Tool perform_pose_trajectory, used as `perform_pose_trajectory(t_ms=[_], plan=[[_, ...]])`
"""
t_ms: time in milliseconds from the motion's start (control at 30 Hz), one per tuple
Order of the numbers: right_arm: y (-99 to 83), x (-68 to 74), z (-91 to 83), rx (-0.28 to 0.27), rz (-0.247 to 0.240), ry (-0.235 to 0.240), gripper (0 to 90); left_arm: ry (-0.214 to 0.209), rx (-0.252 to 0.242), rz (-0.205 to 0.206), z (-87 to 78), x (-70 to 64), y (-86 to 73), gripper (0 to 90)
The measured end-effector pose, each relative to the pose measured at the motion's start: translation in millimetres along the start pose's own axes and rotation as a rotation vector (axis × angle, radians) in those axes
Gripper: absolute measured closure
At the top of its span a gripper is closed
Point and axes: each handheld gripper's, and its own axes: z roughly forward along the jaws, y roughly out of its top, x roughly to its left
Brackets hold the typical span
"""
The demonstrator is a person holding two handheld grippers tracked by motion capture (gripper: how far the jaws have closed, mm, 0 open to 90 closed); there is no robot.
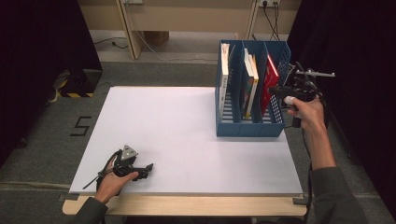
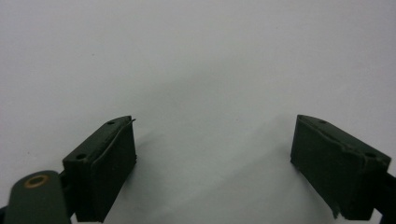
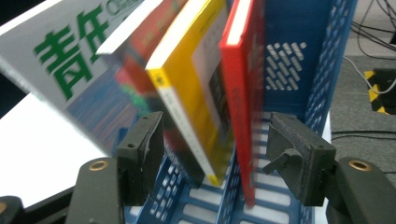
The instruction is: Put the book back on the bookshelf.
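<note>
A blue three-slot file rack (image 1: 250, 126) stands at the table's back right. Its left slot holds a white book (image 1: 224, 79), its middle slot a yellow-edged book (image 1: 252, 81) beside a colourful one, its right slot a red book (image 1: 270, 79). My right gripper (image 1: 276, 92) hovers at the rack's right wall, open. In the right gripper view its jaws (image 3: 217, 119) frame the yellow book (image 3: 187, 84) and red book (image 3: 243, 84) without touching them. My left gripper (image 1: 148, 169) rests open near the front left edge, with bare table between its jaws (image 2: 215, 123).
The white table top (image 1: 177, 130) spreads wide to the left of the rack. Dark curtains hang on both sides. A black box (image 1: 81, 83) sits on the floor at the left, and cables (image 1: 140, 42) trail near the back wall.
</note>
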Motion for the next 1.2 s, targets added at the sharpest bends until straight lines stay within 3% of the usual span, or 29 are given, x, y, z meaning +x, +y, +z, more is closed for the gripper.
perform_pose_trajectory(t_ms=[633, 800, 1200], plan=[[-47.7, 32.4, -5.7, 0.021, -0.078, 0.087, 31.5, -0.001, -0.001, -0.003, 0.0, -0.2, -0.2, 13.0], [-61.1, 41.8, -8.1, 0.014, -0.076, 0.121, 30.0, -0.001, -0.002, -0.003, 0.0, -0.2, -0.3, 13.0], [-90.1, 62.5, -9.1, 0.023, -0.139, 0.15, 25.3, -0.001, 0.002, -0.003, -0.2, -0.2, -0.2, 13.0]])
